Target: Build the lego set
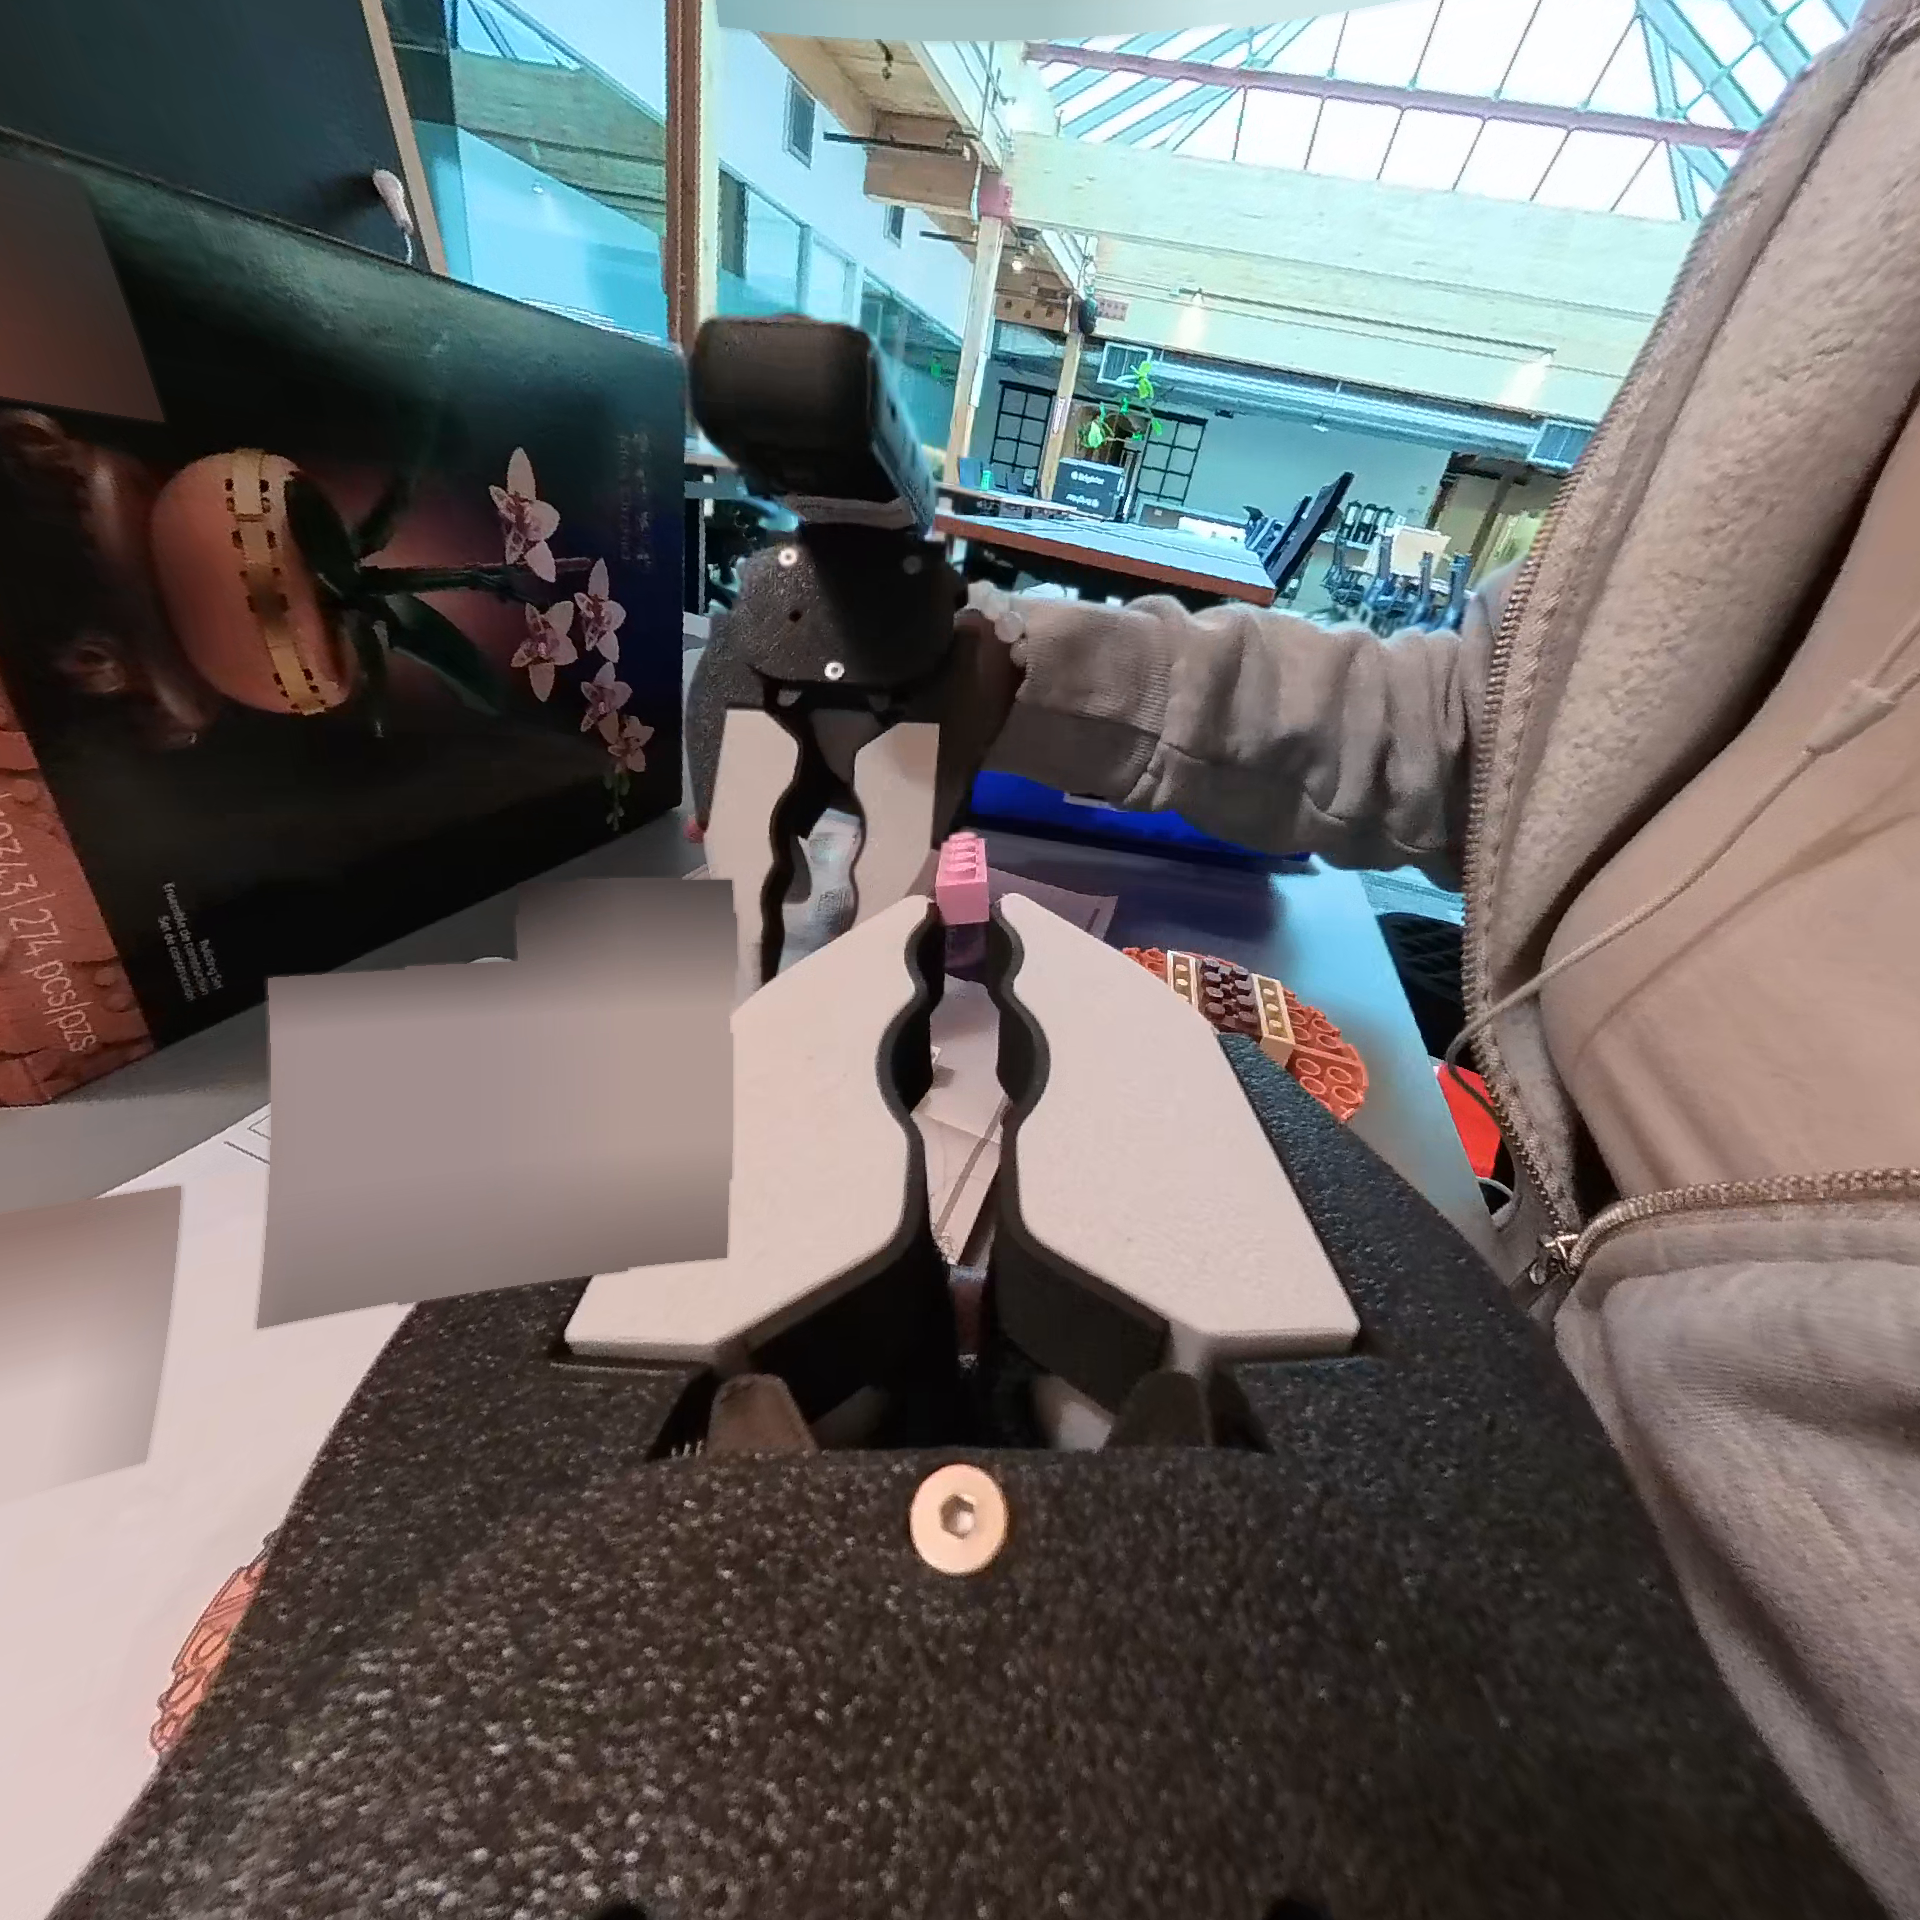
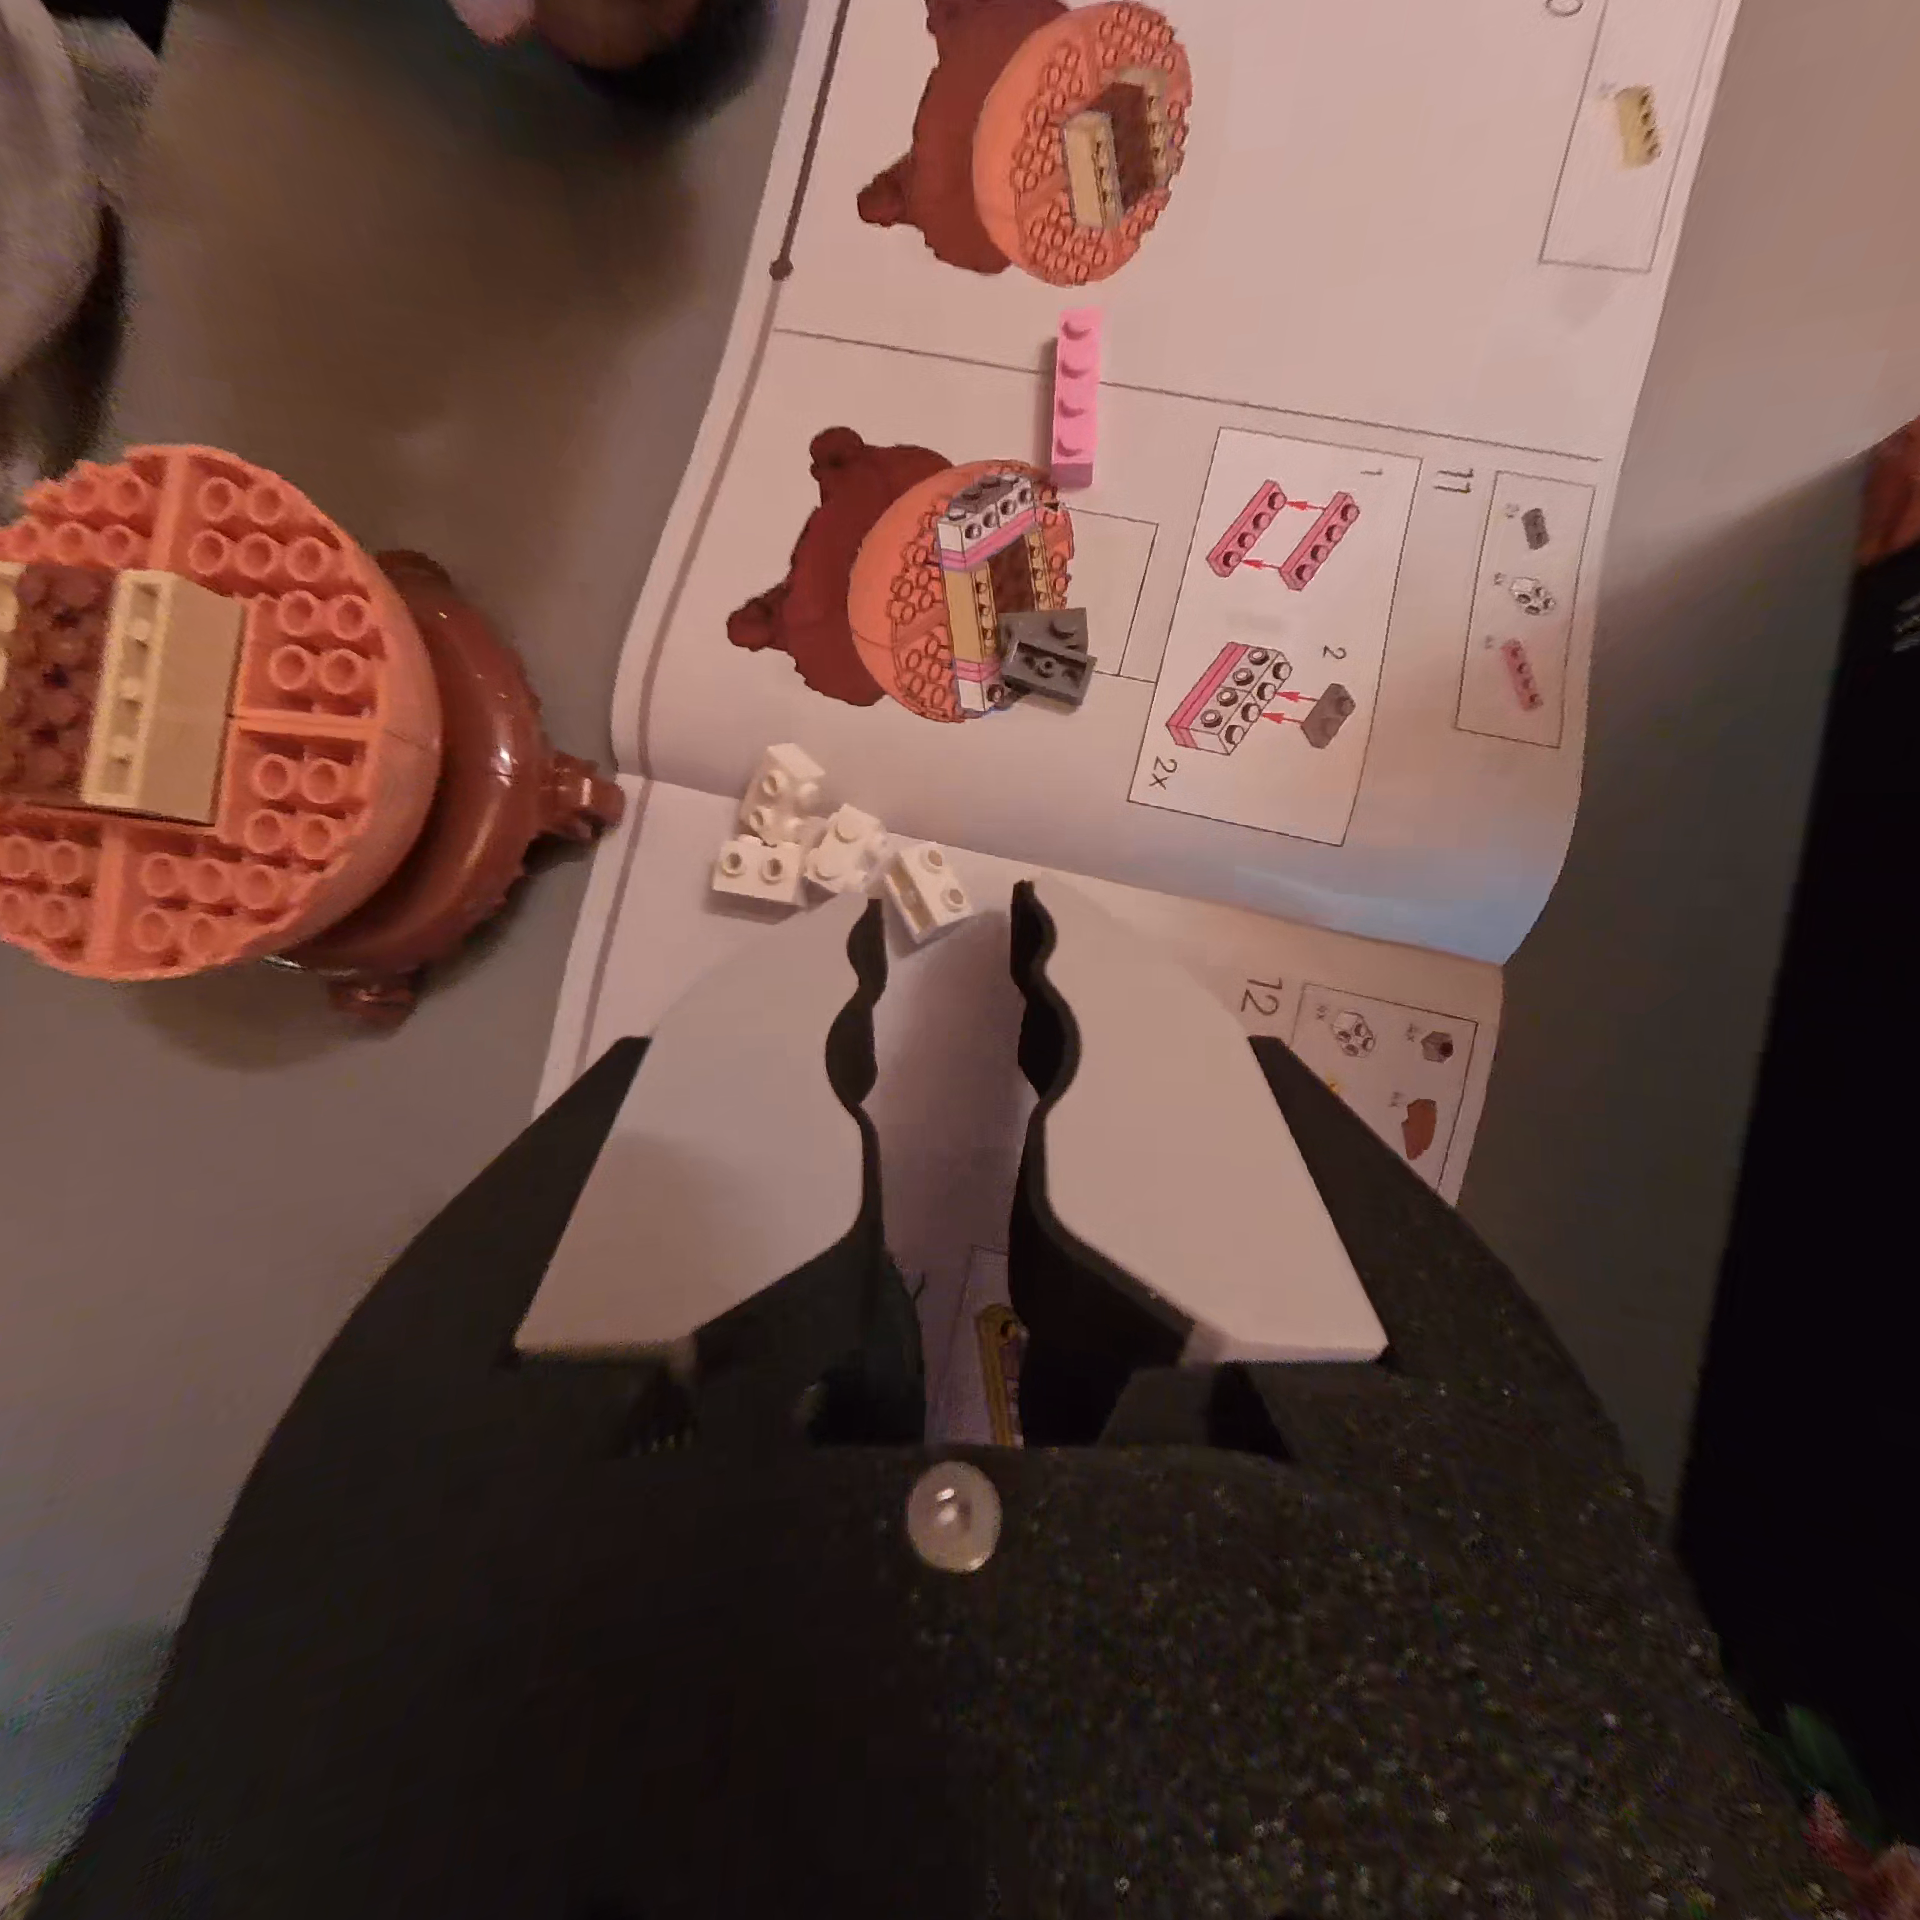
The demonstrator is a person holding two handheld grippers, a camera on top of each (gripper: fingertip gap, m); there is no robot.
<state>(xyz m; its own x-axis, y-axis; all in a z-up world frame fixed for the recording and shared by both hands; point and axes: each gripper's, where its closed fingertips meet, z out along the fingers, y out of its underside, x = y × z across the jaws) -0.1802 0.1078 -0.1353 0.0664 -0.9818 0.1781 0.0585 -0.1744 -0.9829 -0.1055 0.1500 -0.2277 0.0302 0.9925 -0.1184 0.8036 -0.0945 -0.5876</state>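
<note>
White bricks (image 2: 821, 847) lie just beyond open right gripper (image 2: 945, 909) tips.

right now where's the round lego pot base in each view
Left wrist view: the pot base peeks out at centre right, behind the left gripper, which is shut on a pink brick.
Right wrist view: the pot base is at the left edge, on the table beside the booklet.
Shared landmark: the right gripper, beyond the brick in the left view, open at bottom centre in its own.

Right gripper (image 2: 943, 914) fingers (image 2: 769, 1122) parted, empty, above white bricks (image 2: 821, 847) on booklet (image 2: 1247, 312).
</note>
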